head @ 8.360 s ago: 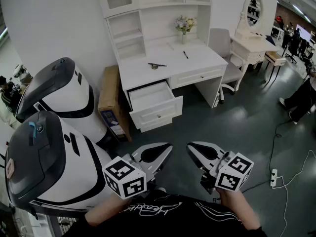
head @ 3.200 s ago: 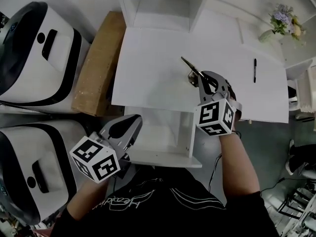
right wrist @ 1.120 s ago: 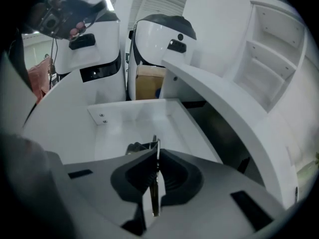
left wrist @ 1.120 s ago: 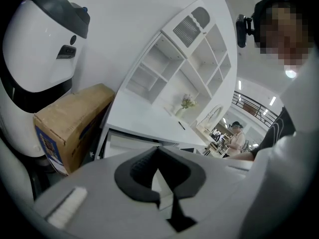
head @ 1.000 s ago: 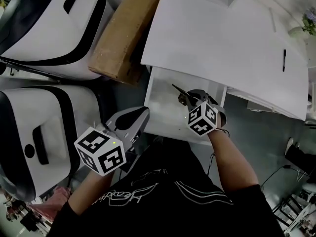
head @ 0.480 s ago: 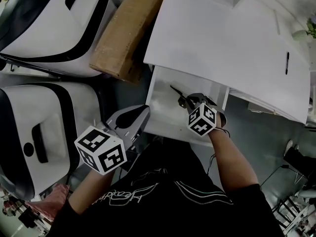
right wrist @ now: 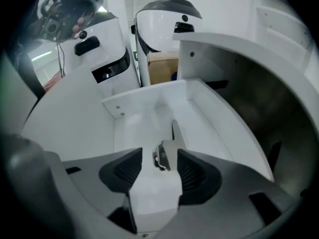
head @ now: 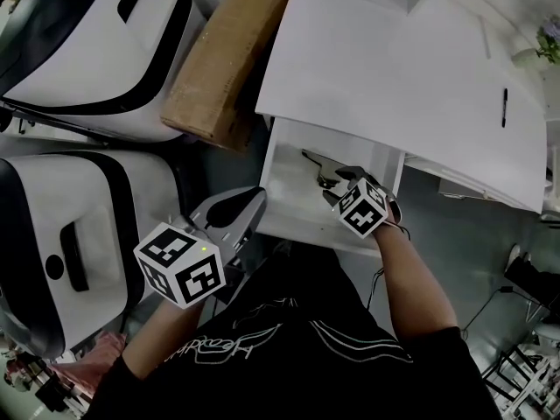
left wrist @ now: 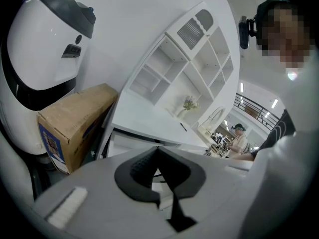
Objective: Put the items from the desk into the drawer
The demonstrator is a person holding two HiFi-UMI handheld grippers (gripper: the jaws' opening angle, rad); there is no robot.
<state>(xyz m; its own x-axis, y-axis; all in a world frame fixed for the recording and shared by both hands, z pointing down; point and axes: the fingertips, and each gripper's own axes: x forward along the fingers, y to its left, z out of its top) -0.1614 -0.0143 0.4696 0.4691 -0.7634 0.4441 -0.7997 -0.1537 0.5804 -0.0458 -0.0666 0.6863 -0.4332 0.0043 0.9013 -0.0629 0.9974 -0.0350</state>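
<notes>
1. While your left gripper (head: 255,201) hangs outside the drawer, below the cardboard box (head: 223,59), its jaws are together on nothing. Leave it parked (it has no part in this drop).
2. Drawer (head: 284,195): pulled open under the front edge of the desk (head: 394,77). The metal tool (right wrist: 169,146) lies flat on its white floor, thin blade pointing toward the back wall.
3. Right gripper (right wrist: 159,157): down inside the drawer, tilted steeply. Its jaws have just been opening and now stand wide apart.
   - The tool sits between the pads, nearer the one at the right of the right gripper view, with a plain gap on the other side.
   - Whether it brushes that nearer pad I cannot tell. Nothing is clamped.
4. To finish the release cleanly, keep the jaws wide and draw back along the gripper's own line, so the nearer pad does not drag the tool. Clear the drawer's front wall and the desk edge before you swing right.
5. Far right: a pen (head: 504,108) lies on the desktop, well apart from the drawer. It is likely the next pick, so come at it across the barrel.
</notes>
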